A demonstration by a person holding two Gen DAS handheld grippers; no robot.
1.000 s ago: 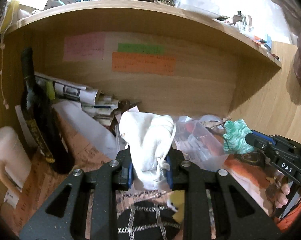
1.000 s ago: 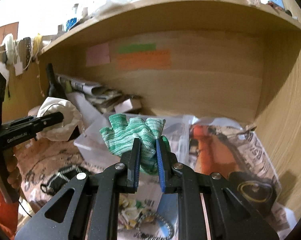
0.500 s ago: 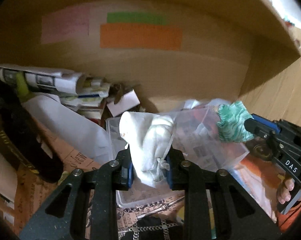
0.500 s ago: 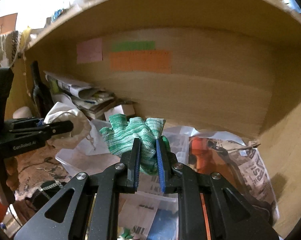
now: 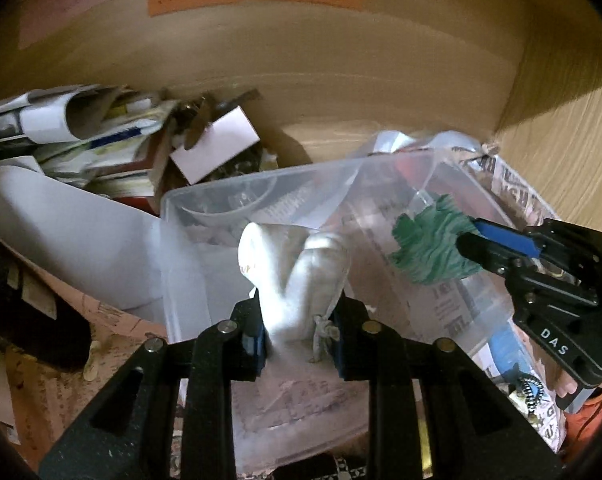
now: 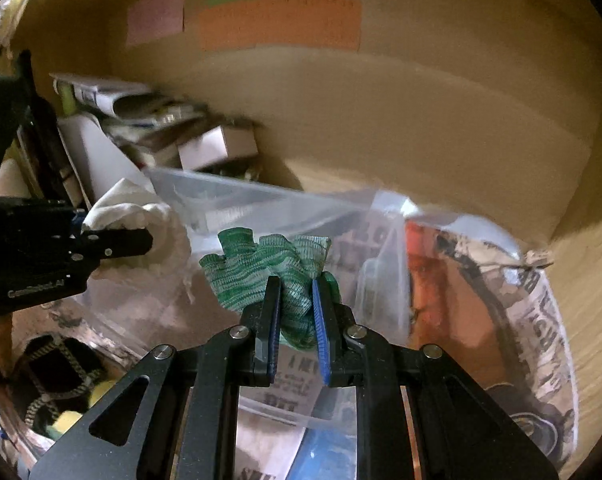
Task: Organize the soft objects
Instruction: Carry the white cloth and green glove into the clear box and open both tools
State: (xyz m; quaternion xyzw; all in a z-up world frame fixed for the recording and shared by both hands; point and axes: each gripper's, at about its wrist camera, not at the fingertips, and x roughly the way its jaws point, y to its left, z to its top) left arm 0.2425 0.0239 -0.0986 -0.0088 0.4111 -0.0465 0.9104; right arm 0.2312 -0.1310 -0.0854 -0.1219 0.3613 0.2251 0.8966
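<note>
Left wrist view: the left gripper (image 5: 297, 328) is clamped on a white pouch (image 5: 297, 268), held over a clear bin (image 5: 189, 240) just ahead of its fingers. To the right, the right gripper (image 6: 297, 320) pinches a green glove (image 6: 261, 268), also above the bin. Neither item is dropped yet, so the sorting looks midway. Since a second ago, both grippers have pushed deeper under the shelf, closer to the bin.
</note>
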